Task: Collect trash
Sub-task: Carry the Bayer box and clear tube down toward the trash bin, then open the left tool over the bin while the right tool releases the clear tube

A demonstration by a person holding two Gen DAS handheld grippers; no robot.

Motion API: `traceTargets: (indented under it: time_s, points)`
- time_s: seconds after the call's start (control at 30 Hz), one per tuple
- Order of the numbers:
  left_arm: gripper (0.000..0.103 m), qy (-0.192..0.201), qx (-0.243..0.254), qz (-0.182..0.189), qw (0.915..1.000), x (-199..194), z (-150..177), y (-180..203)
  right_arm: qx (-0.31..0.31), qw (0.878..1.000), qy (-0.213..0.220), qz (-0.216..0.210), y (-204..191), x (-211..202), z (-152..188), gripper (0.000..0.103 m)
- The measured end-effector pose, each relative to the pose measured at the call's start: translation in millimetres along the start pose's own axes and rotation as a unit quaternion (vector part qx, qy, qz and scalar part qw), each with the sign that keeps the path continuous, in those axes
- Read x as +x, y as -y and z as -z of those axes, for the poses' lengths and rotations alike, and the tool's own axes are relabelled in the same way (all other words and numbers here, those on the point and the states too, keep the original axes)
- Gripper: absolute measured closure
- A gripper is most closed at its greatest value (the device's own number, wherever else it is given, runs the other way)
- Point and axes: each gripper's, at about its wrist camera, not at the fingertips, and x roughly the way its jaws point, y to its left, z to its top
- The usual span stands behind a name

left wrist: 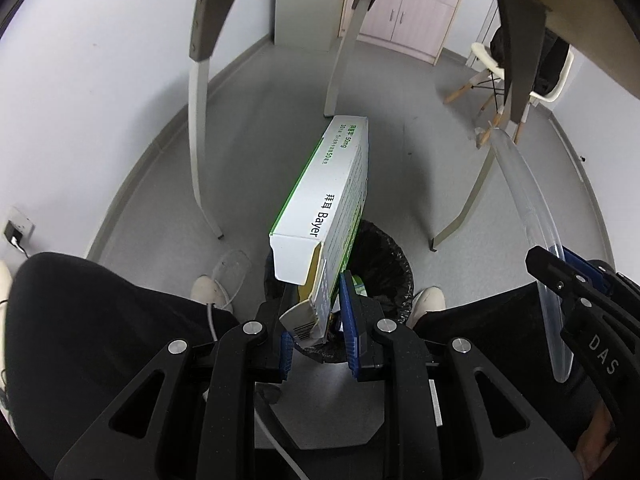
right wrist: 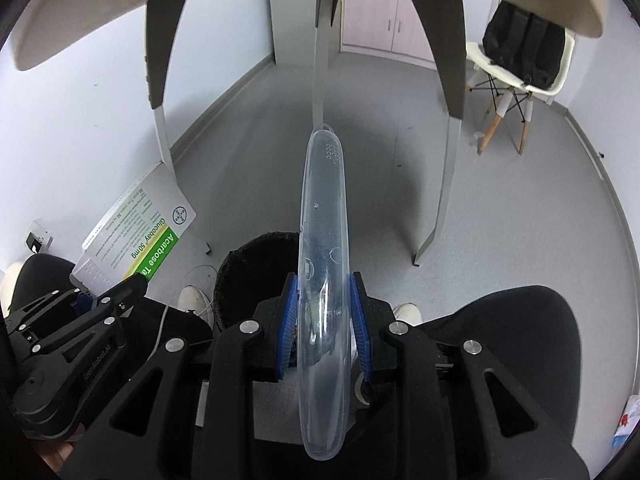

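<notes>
1. Left gripper clamps a white medicine box; right gripper clamps a clear plastic case.
2. Both hang above a black-lined bin on grey floor, under a table.

R claw grips clear plastic case over bin.

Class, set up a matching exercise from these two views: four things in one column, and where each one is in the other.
1. white and green cardboard medicine box
2. clear plastic elongated case
3. black-lined round waste bin
4. black backpack

a. on the white chair
b. in the left gripper
c. on the floor between the person's feet
d. in the right gripper

Pairs: 1-b, 2-d, 3-c, 4-a
</notes>
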Motion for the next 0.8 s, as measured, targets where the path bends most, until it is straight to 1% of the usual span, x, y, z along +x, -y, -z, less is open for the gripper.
traceTargets:
  time_s: [0.2, 0.47, 0.6, 0.8]
  points:
    - [0.082, -0.012, 0.010, -0.004, 0.9999, 26.9, -7.8, 0.9, 0.018, 0.999, -0.033, -0.010, 6.8, 32.2, -2.0, 0.078]
    - [0.082, -0.029, 0.016, -0.013, 0.9994, 53.3, -14.6, 13.1, 0.029, 0.998, -0.059, -0.007, 15.2, 56.4, -6.2, 0.078]
    - [0.082, -0.038, 0.026, -0.008, 0.9989, 65.5, -12.4, 24.0, 0.041, 0.997, -0.070, -0.005, 23.3, 64.7, -6.6, 0.078]
    - [0.082, -0.045, 0.044, 0.003, 0.9980, 70.7, -13.8, 38.8, 0.059, 0.995, -0.076, -0.004, 35.9, 66.6, -5.5, 0.078]
